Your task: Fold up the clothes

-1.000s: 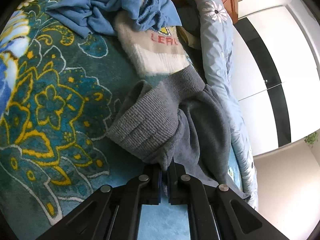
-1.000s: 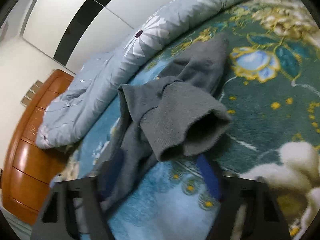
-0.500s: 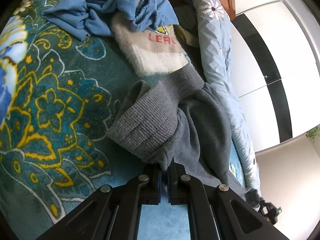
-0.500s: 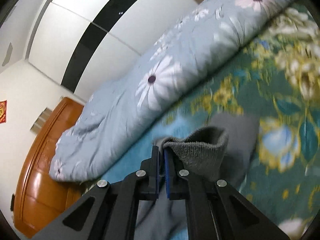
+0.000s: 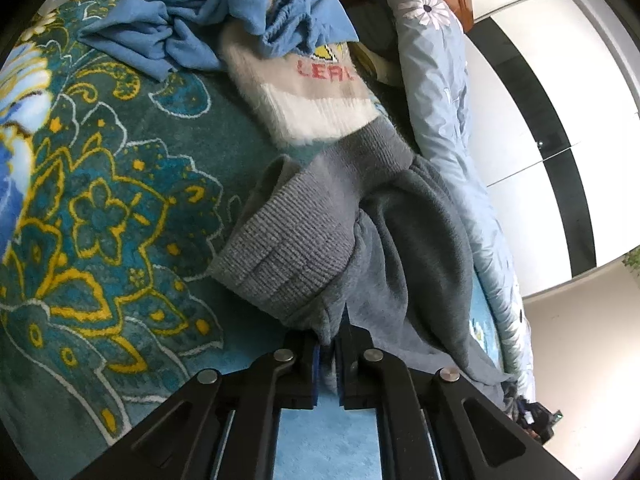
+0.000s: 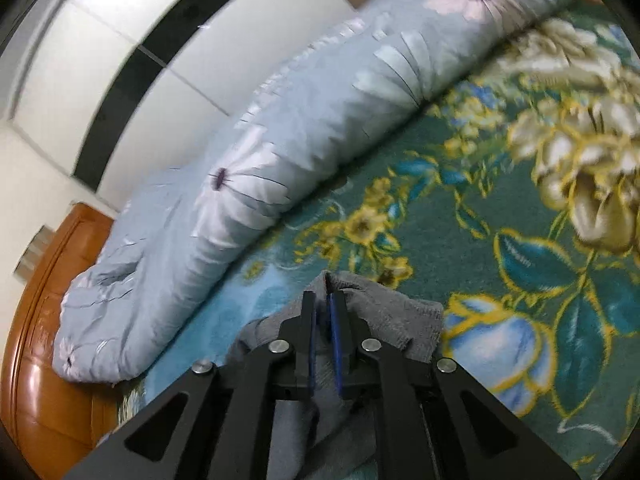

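My left hand-held gripper point(image 5: 328, 354) sits at the bottom centre of its frame, clenched on a fold of the grey sweater point(image 5: 384, 236). From the pinch, the garment runs up and away from me: its ribbed cuff point(image 5: 288, 248) bulges to the upper left of the fingers, and the smoother body drapes to the right toward the pale blue floral duvet point(image 5: 440, 92). The sweater lies on the bed's teal flowered blanket point(image 5: 100, 200). Beyond it, in the upper middle of the frame, I see a cream knit with red lettering point(image 5: 316, 96), touching the grey ribbing, with crumpled blue clothing point(image 5: 224, 12) piled on top.

My right hand-held gripper point(image 6: 325, 312) is at the lower centre of its view, closed on another edge of the grey sweater point(image 6: 400, 320), which bunches around and just right of the fingers. The duvet point(image 6: 320, 128) runs diagonally across the upper left, a wooden headboard point(image 6: 40, 340) at the far left.
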Demonstrator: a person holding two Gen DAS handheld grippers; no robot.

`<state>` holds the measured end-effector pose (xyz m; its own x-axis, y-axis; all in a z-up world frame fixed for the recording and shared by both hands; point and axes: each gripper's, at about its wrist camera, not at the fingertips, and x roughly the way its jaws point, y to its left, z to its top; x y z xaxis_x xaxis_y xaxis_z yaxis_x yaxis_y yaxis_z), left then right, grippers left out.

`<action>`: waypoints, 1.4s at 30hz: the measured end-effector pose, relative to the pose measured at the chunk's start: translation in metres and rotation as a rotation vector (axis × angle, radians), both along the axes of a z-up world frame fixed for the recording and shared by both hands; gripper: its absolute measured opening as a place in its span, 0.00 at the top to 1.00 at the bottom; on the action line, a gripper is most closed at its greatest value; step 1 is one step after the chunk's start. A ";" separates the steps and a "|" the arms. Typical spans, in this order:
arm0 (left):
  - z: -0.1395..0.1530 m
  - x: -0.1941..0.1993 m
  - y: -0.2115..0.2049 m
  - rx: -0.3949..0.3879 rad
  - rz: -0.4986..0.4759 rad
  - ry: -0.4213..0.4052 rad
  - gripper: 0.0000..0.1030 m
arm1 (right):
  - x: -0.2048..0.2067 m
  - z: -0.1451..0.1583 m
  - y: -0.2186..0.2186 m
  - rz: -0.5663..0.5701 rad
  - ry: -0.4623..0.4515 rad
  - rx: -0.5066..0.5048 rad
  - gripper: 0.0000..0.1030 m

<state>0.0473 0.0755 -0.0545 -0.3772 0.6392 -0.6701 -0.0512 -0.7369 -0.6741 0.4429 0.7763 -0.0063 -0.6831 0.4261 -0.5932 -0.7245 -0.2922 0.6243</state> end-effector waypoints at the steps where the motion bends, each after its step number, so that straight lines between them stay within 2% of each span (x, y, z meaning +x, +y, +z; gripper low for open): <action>1: -0.001 0.001 0.001 0.001 -0.002 -0.002 0.86 | 0.004 0.005 -0.008 0.010 0.004 0.017 0.68; 2: -0.001 0.002 0.002 0.003 -0.004 -0.004 0.81 | 0.008 0.007 -0.015 0.014 0.004 0.028 0.53; 5: -0.003 0.004 0.005 0.006 -0.004 -0.009 0.68 | 0.017 -0.004 -0.034 0.032 0.008 -0.013 0.42; 10: -0.006 -0.001 0.019 -0.049 -0.021 -0.018 0.54 | 0.013 -0.043 -0.042 0.035 0.021 -0.167 0.39; 11: -0.007 -0.002 0.022 -0.066 -0.024 -0.017 0.53 | 0.010 -0.048 -0.042 0.031 0.021 -0.182 0.33; 12: -0.007 -0.003 0.024 -0.077 -0.025 -0.016 0.53 | 0.006 -0.050 -0.042 0.022 0.022 -0.177 0.27; 15: -0.006 -0.005 0.028 -0.094 -0.018 -0.005 0.50 | -0.008 -0.047 -0.041 -0.003 0.016 -0.133 0.21; 20: -0.002 -0.009 0.038 -0.136 -0.033 0.033 0.48 | -0.023 -0.047 -0.041 -0.033 -0.021 -0.111 0.20; 22: -0.001 -0.009 0.038 -0.136 -0.033 0.034 0.48 | -0.026 -0.047 -0.042 -0.049 -0.037 -0.106 0.30; 24: -0.002 -0.010 0.036 -0.119 -0.027 0.031 0.50 | -0.028 -0.047 -0.042 -0.064 -0.058 -0.106 0.62; 27: -0.003 -0.010 0.031 -0.101 -0.010 0.024 0.53 | -0.026 -0.049 -0.041 -0.057 -0.074 -0.133 0.81; 28: -0.003 -0.010 0.029 -0.102 -0.003 0.024 0.61 | -0.026 -0.047 -0.041 -0.051 -0.069 -0.135 0.85; 29: -0.003 -0.010 0.026 -0.099 0.009 0.019 0.76 | -0.025 -0.045 -0.043 -0.046 -0.066 -0.132 0.87; 32: -0.006 -0.013 0.016 -0.067 0.044 -0.004 0.89 | -0.023 -0.031 -0.051 -0.021 -0.060 -0.110 0.89; 36: -0.003 -0.014 0.000 0.019 0.067 -0.025 0.92 | -0.015 -0.003 -0.065 0.023 -0.027 -0.066 0.89; 42: 0.014 -0.006 -0.022 0.054 0.058 0.005 0.94 | 0.011 0.032 -0.099 0.101 0.021 -0.004 0.90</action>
<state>0.0411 0.0537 -0.0402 -0.4179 0.6514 -0.6333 -0.0126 -0.7012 -0.7129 0.4538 0.6777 0.0258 -0.7348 0.3520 -0.5798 -0.6781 -0.3608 0.6403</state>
